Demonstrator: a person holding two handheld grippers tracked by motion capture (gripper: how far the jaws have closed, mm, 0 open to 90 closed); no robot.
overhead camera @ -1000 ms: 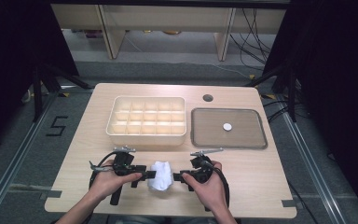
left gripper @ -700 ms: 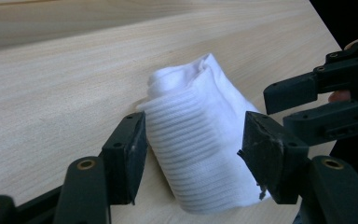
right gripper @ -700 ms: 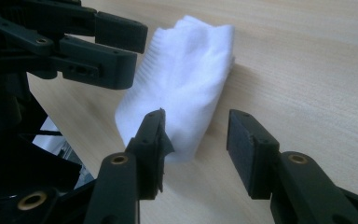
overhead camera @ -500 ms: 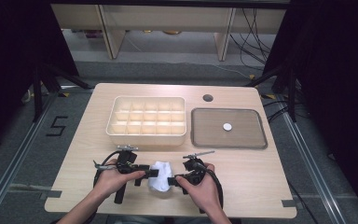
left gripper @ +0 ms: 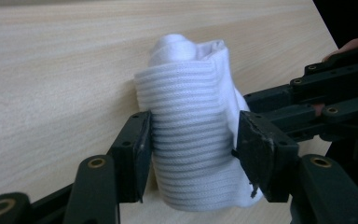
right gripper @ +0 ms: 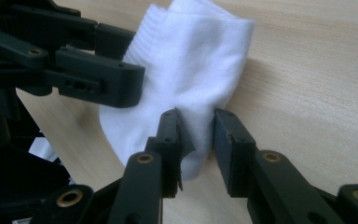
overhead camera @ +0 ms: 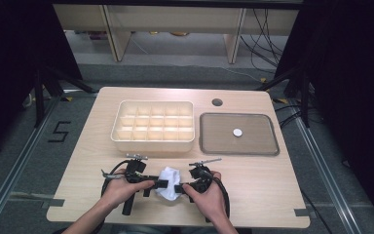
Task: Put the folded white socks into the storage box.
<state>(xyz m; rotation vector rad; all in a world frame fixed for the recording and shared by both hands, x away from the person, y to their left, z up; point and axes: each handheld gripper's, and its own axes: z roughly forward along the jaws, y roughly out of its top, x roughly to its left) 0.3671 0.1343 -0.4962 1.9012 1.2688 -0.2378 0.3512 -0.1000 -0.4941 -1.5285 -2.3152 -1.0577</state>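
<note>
While both claws pinch the white sock (overhead camera: 169, 181), we have it gathered. Left gripper (left gripper: 193, 154) and right gripper (right gripper: 198, 140) have just been closing on it; the divided box (overhead camera: 154, 126) waits unfilled

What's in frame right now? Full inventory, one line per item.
Table: 1, light wood, fills the middle of the high view.
Divided box: 1, cream, many compartments, far left half of the table.
Tray: 1, grey-brown, right of the divided box.
Small disc: 1, white, lying in the tray.
Hole: 1, dark, in the tabletop behind the tray.
White sock: 1, ribbed, bunched up, near edge of the table between both grippers.
Left gripper: 1, black, jaws pressed on the sock's ribbed cuff, just been closing.
Right gripper: 1, black, jaws pinching a fold of the sock, just been closing.
Hands: 2, one on each gripper.
</note>
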